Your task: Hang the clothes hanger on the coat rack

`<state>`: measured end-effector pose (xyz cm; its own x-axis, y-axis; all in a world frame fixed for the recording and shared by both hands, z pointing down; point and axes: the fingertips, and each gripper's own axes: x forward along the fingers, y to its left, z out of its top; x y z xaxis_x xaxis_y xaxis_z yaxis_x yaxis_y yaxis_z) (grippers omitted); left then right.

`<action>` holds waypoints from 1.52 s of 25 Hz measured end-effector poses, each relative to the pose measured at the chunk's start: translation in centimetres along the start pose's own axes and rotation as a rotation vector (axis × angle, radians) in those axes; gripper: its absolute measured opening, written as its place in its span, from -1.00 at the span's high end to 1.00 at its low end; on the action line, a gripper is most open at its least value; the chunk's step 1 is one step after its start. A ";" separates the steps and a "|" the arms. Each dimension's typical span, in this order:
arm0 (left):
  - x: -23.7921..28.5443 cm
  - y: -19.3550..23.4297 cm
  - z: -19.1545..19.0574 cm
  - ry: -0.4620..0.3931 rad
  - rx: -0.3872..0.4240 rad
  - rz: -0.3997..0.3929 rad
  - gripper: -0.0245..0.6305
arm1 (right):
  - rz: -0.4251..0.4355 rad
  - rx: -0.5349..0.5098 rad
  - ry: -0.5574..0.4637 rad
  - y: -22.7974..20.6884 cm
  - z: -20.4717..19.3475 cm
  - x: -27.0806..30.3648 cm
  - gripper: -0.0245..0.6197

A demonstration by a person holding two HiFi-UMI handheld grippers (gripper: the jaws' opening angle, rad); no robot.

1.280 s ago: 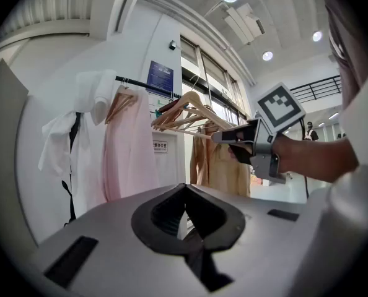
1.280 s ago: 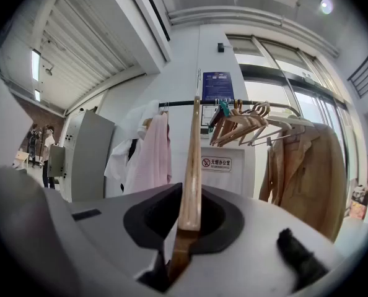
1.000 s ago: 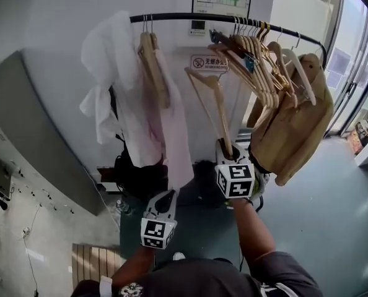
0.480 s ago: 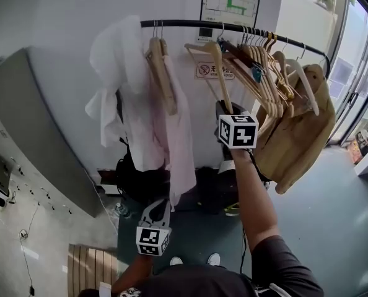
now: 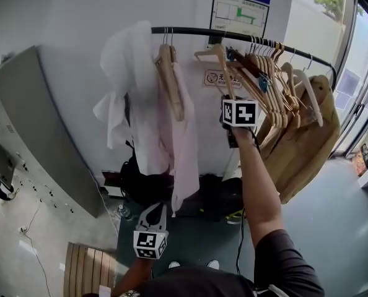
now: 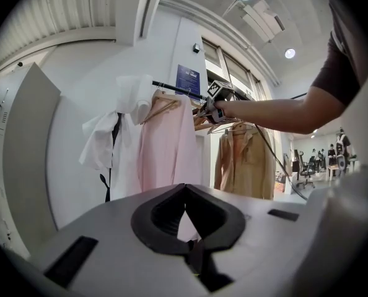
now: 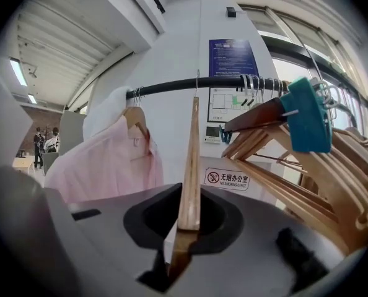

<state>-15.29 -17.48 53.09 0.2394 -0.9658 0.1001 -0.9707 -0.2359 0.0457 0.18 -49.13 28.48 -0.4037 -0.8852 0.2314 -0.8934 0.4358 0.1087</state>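
A bare wooden hanger (image 5: 218,64) is raised to the black rack rail (image 5: 196,34). Its wire hook (image 7: 196,82) sits at the rail (image 7: 165,88); I cannot tell whether it rests on it. My right gripper (image 5: 228,107) is shut on one wooden arm of the hanger (image 7: 189,166), which stands upright between the jaws of the right gripper (image 7: 187,218). My left gripper (image 5: 152,218) hangs low, well below the rail. In its own view the left gripper (image 6: 185,193) is shut with nothing in it.
On the rail to the left hang a pink shirt (image 5: 179,135) and a white garment (image 5: 125,73). To the right crowd several wooden hangers (image 5: 267,73), one with a teal clip (image 7: 308,113), and a tan coat (image 5: 305,141). A grey panel (image 5: 41,122) leans at the left.
My right gripper has lifted the hanger up and toward the rail, bringing its hook to the bar. The left gripper has sunk lower in the head view.
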 end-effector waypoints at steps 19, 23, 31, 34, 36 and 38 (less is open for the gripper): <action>3.1 -3.1 -0.2 0.007 -0.014 -0.024 0.90 | 0.026 -0.046 -0.179 1.1 -0.8 -2.1 0.47; 3.9 -3.9 -0.1 0.016 -0.010 -0.035 0.90 | 0.034 -0.064 -0.263 0.6 -1.6 -5.6 0.40; 5.5 -5.3 1.4 -0.011 0.002 -0.052 0.90 | 0.102 -0.096 -0.281 3.1 -11.1 -13.0 0.40; 6.1 -5.8 2.2 -0.027 0.020 -0.058 0.90 | 0.136 -0.073 -0.276 4.4 -15.7 -15.1 0.53; 6.3 -5.9 2.4 -0.031 0.030 -0.059 0.90 | 0.123 -0.062 -0.260 4.9 -18.5 -16.4 0.72; 6.4 -6.0 2.6 -0.032 0.032 -0.056 0.90 | 0.099 -0.059 -0.241 5.3 -20.9 -17.7 0.83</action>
<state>-7.98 -22.53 50.89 0.2930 -0.9538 0.0662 -0.9561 -0.2925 0.0185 6.72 -27.74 45.18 -0.5299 -0.8480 0.0072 -0.8373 0.5245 0.1545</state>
